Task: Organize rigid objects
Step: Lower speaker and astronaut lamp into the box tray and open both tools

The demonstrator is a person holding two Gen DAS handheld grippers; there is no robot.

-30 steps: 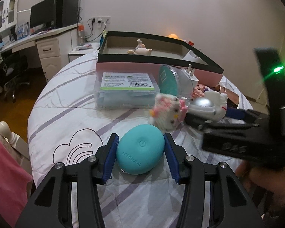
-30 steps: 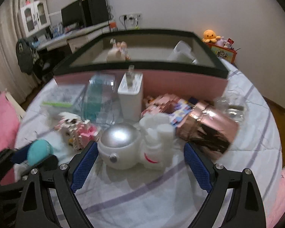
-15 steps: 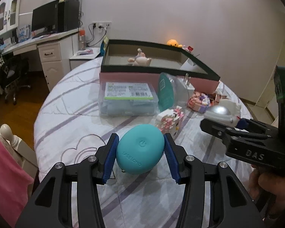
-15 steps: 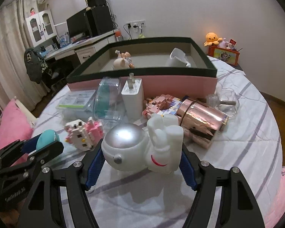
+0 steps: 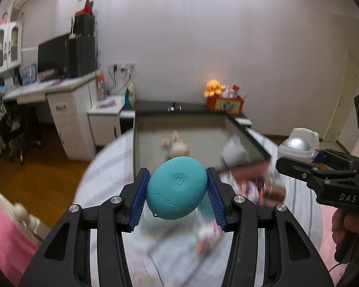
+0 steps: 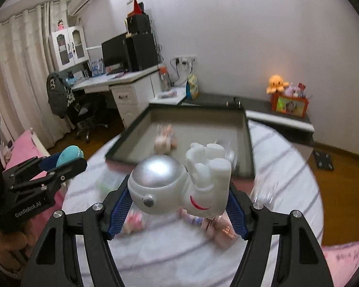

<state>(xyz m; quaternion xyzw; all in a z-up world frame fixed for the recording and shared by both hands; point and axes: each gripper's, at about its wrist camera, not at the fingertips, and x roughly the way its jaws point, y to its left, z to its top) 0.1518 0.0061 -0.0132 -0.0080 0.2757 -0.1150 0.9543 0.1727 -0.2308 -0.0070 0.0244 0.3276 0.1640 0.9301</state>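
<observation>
Both pieces are up over the bed, the left gripper [image 5: 176, 197] clamping the teal oval device [image 5: 176, 187] and the right gripper [image 6: 178, 204] pinching the astronaut figure [image 6: 179, 184] toward the blurry open box [image 6: 247, 129], whose round helmet could probably slip out.

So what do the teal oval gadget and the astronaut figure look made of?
The teal oval gadget, clamped in the left hand-held gripper, looks like matte silicone or soft-touch plastic: even colour, no glare, moulded power symbol and lettering. The astronaut figure, in the right hand-held gripper, looks like hard white plastic with a glossy, metallic-silver helmet dome; highlights show there. Both are judged by look only.
</observation>
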